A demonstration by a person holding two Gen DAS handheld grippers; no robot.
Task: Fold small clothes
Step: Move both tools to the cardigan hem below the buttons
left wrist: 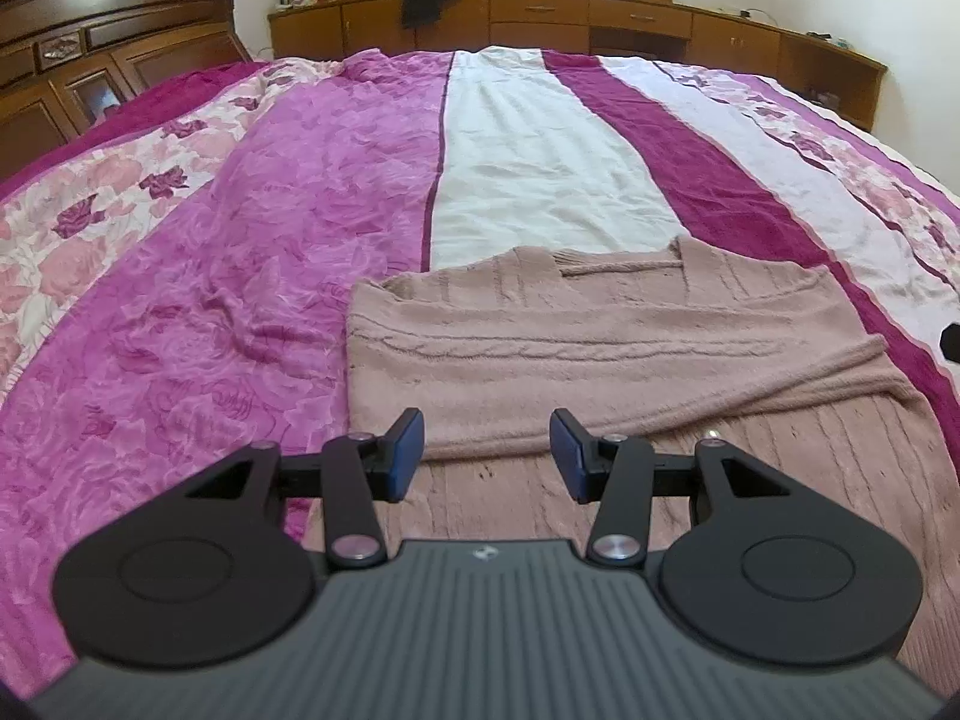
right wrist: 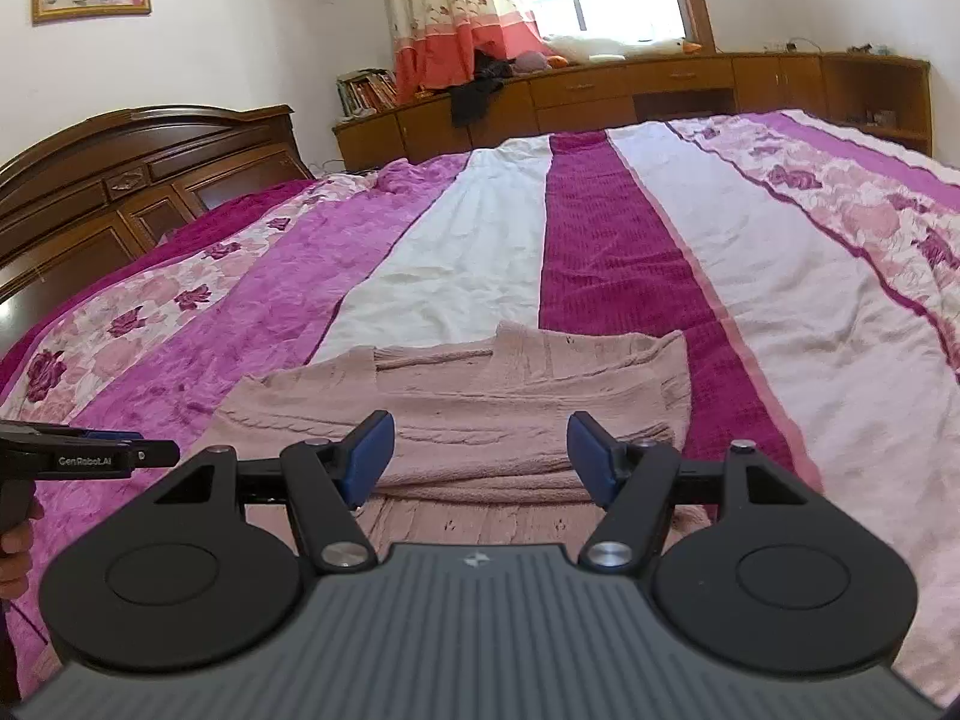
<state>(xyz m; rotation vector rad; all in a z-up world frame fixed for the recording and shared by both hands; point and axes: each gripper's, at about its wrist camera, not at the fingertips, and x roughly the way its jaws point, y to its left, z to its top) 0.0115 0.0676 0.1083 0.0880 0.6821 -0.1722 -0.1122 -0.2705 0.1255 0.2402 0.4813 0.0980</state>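
Sweater [left wrist: 630, 354], dusty-pink knit, lies flat on the bed [left wrist: 240, 276] w/ sleeves already crossed over the body, prob so the next move can be a bottom-up fold. Left gripper [left wrist: 487, 453] hovers over the near part, jaws wide apart, nothing held; right gripper [right wrist: 481, 456] same, jaws spread & empty, over the sweater's right half. Both sit low & side by side, likely to pinch the hem together.

Sweater [left wrist: 600, 348] near hem hidden behind gripper body.
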